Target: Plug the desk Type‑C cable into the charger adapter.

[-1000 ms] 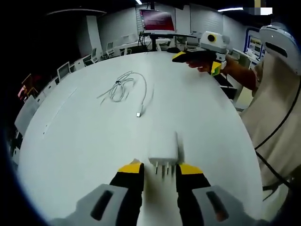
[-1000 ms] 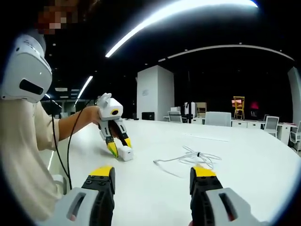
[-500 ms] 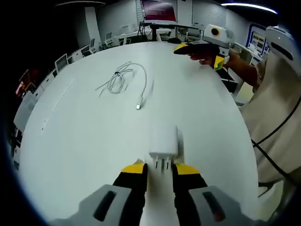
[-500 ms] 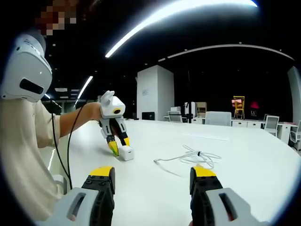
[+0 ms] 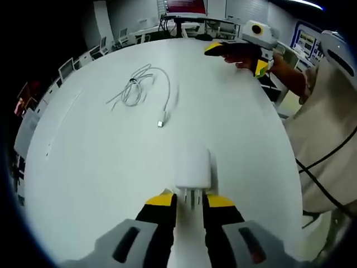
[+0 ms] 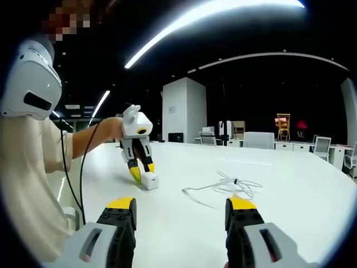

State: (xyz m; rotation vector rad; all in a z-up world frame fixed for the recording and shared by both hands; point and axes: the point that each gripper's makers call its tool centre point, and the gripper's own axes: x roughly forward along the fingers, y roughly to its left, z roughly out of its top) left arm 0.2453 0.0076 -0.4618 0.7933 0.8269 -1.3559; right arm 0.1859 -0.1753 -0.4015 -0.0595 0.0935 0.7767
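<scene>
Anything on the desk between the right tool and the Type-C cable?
Nothing visible. In the right gripper view, bare white desk lies between the open right tool and the cable. The adapter sits off to the side, at the left tool.

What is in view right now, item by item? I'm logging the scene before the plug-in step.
Charger adapter: one, white, on the table with its prongs between the left gripper's jaws.
Type-C cable: one, white, loosely coiled on the table beyond the adapter, plug end lying free.
Table: one, white, large and round-edged.
Chairs and desks: several, pale, in the dim room behind.
Left gripper: yellow-tipped, jaws close around the prongs.
Right gripper: yellow-tipped, open, held above the table.
Person: beige sleeve, holding both grippers.
</scene>
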